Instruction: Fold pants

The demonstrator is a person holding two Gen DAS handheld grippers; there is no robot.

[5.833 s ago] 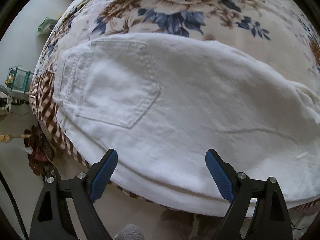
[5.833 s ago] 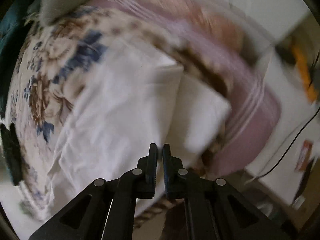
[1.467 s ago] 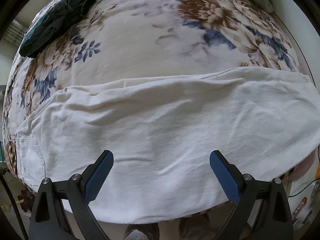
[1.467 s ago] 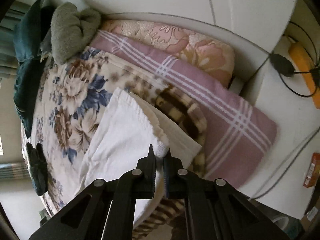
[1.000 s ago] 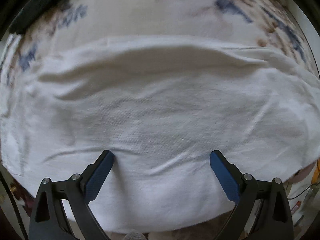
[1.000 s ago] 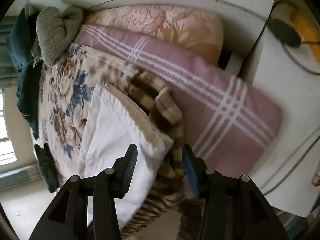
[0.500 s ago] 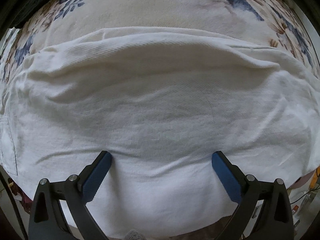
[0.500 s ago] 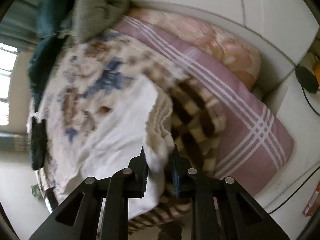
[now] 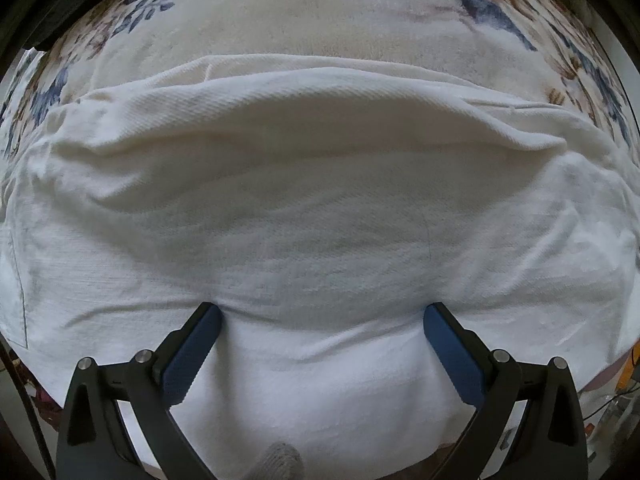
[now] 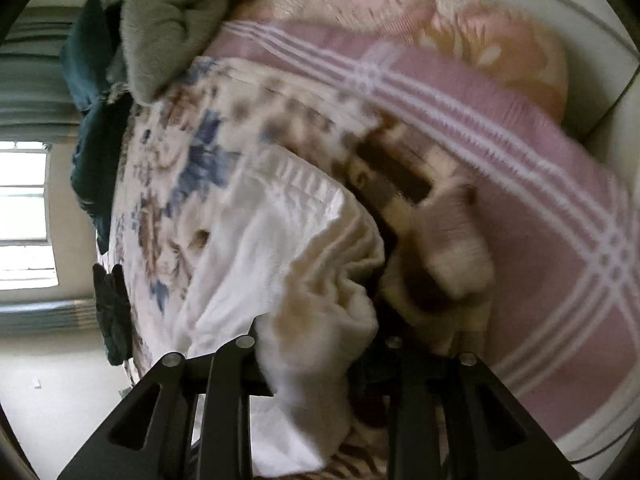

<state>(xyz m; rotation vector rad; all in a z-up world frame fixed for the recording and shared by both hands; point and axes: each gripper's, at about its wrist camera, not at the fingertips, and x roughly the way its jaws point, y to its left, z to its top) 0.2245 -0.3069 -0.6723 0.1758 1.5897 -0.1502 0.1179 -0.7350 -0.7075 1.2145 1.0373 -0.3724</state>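
White pants (image 9: 320, 208) lie spread across a floral bedspread (image 9: 320, 12), filling most of the left wrist view. My left gripper (image 9: 320, 320) is open, its blue-padded fingertips (image 9: 200, 328) pressed down on the cloth near the front edge of the bed. In the right wrist view the leg end of the pants (image 10: 304, 248) is bunched and lifted off the bed. My right gripper (image 10: 320, 344) is shut on that bunched cloth, which hides the fingertips.
A pink plaid blanket (image 10: 520, 200) and a floral pillow (image 10: 460, 28) lie beyond the pants' leg end. A brown checked blanket fold (image 10: 440, 240) sits beside the lifted cloth. A grey garment (image 10: 168, 28) and dark green clothes (image 10: 96, 120) lie at the far corner.
My right gripper opened, closed on the pants' leg end and lifted it. My left gripper came down onto the middle of the pants and stays pressed there.
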